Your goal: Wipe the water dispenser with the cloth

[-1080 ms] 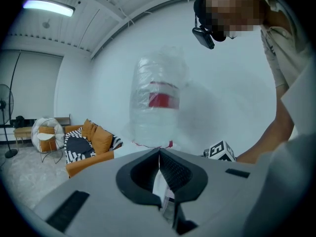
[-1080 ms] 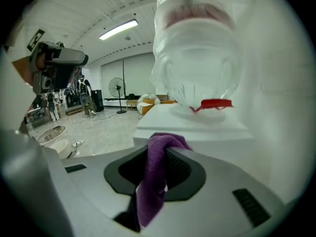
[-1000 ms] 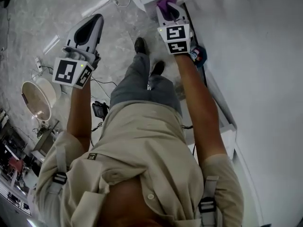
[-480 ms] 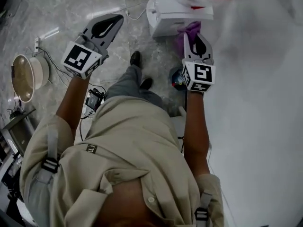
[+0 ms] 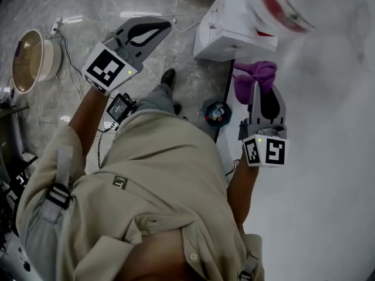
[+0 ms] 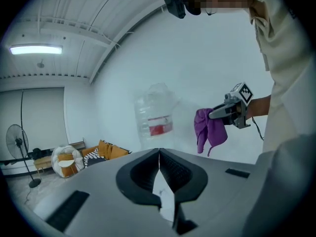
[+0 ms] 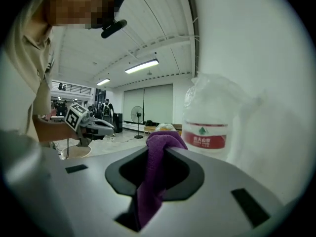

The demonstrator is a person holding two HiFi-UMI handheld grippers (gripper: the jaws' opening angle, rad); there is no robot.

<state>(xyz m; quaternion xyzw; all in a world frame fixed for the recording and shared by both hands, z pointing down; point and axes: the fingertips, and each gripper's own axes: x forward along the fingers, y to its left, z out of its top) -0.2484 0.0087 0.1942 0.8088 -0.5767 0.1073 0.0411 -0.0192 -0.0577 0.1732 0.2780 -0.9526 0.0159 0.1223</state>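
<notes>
A purple cloth point(image 5: 252, 78) is clamped in the closed jaws of the right gripper point(image 5: 261, 88), near the white dispenser point(image 5: 225, 31) and its bottle point(image 5: 281, 7). The left gripper point(image 5: 163, 25) is held aside, its jaws closed on nothing.

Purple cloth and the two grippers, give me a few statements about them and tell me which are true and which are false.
1. The right gripper has its jaws shut on the purple cloth. True.
2. The left gripper has its jaws wide apart. False: they are together, with nothing between them.
3. The water bottle carries a red label. True.
4. The purple cloth is draped over the water bottle. False: it hangs in the air from the right gripper, apart from the bottle.
</notes>
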